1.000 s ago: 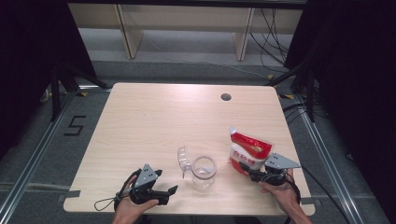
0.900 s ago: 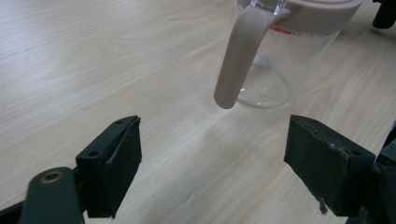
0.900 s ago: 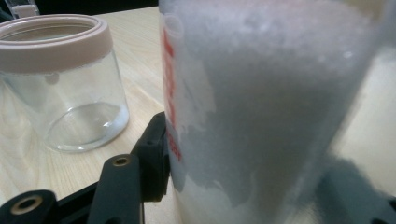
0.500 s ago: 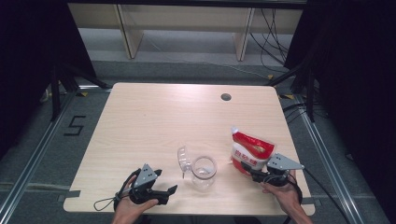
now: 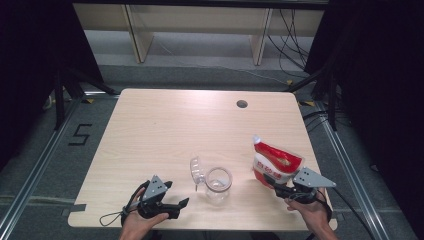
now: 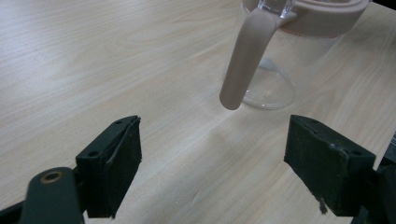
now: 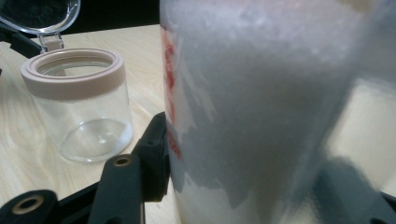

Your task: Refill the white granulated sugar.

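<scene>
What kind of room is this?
Probably a lab or test room, not a kitchen: a bare wooden table stands on a grey floor with loose cables and black curtains around.

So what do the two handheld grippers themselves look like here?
Both are black. The left gripper and the right gripper each carry a grey three-cornered plate on top. A thin black cable loops from the left one. In the left gripper view its jaws end in blocky black pads, with a brass-coloured rivet lower down.

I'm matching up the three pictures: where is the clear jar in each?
High view: clear jar low centre, lid flipped open.
Left gripper view: top right, beyond the open fingers.
Right gripper view: left, beside the held bag.
Shared landmark: its pink rim.
</scene>
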Demonstrator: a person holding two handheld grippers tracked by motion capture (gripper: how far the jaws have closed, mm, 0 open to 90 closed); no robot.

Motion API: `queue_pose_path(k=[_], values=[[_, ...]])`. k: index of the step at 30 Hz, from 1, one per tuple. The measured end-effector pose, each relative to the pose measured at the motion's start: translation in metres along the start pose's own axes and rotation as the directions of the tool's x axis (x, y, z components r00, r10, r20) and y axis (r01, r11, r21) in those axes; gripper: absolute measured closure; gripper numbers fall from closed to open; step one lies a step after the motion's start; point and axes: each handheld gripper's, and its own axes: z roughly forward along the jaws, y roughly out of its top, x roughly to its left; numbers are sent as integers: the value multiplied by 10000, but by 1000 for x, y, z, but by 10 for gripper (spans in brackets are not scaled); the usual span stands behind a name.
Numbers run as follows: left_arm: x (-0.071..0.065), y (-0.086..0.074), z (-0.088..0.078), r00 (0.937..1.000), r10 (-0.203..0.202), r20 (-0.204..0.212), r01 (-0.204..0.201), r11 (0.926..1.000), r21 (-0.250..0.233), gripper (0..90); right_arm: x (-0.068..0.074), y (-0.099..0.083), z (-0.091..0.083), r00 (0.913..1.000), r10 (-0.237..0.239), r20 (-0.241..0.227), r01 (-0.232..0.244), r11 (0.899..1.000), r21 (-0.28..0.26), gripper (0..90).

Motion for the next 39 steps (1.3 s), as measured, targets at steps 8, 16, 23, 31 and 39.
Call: queue_pose_path(k=[8,16,23,31,39], values=[[1,0,-1,10000,37,-22,-37,10000,-34,182,7,1,-12,10000,35,4,-35,10000,76,483],[2,1,0,9999,104,-79,-104,9999,-30,182,15,1,-16,9999,-137,20,136,9994,313,483],[2,0,-1,10000,77,-5,-78,9999,-94,182,25,2,-18,9995,-317,4,316,9978,577,484],[2,1,0,10000,17,-92,-19,9999,-160,182,31,2,-22,9946,-1040,-62,1040,9882,1125,485],[2,0,-1,10000,18,-65,-19,10000,-51,182,40,4,-17,9689,-2476,4,2444,9567,1579,485]])
